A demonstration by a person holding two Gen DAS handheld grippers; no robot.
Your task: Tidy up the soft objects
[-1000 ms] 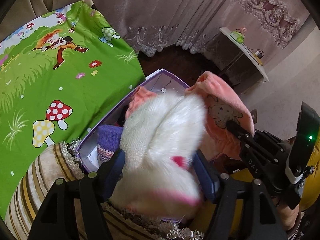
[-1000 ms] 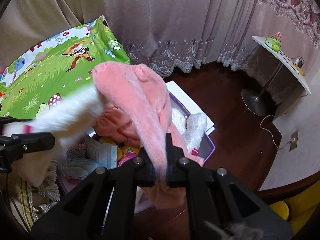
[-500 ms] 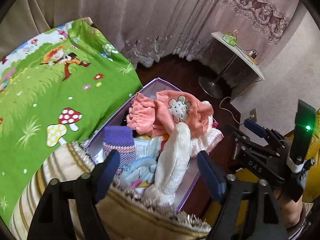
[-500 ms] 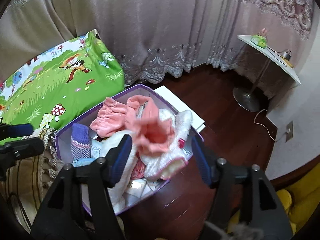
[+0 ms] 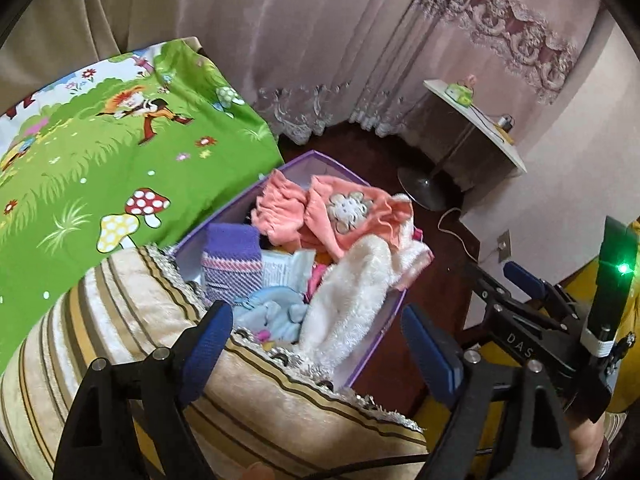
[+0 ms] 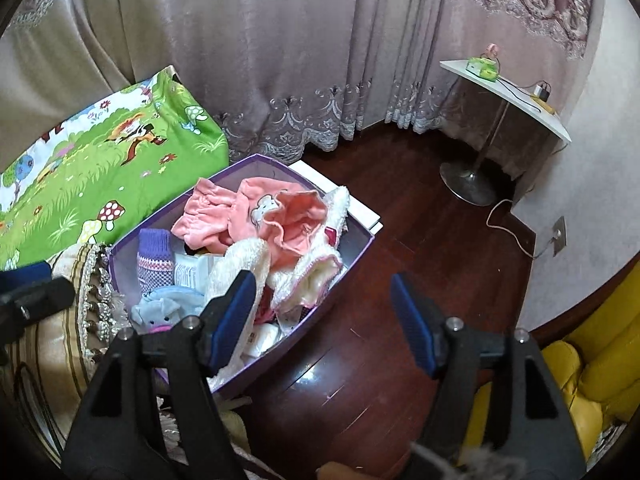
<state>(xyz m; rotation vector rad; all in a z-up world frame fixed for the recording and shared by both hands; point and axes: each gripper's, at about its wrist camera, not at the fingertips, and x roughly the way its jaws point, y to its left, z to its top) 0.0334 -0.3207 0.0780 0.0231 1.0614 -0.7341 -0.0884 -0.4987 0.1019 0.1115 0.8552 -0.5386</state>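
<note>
Pink-and-white fleece garment [image 6: 288, 236] lies in the purple box [image 6: 356, 256], heaped on other soft things. Left claw [image 5: 316, 356] and right claw [image 6: 324, 316] empty, jaws spreading. Garment stowed; nothing loose visible outside the box.

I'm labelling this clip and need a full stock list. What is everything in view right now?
storage box: 1, purple, on floor, full
pink garment: 1, in box, on top
white fleece: 1, draped over box edge
knit sock: 1, purple, in box
blue plush: 1, in box
cushion: 1, striped beige, beside box
cartoon sheet: 1, green, left
side table: 1, white, by curtain
left gripper: opening, empty
right gripper: opening, empty
</note>
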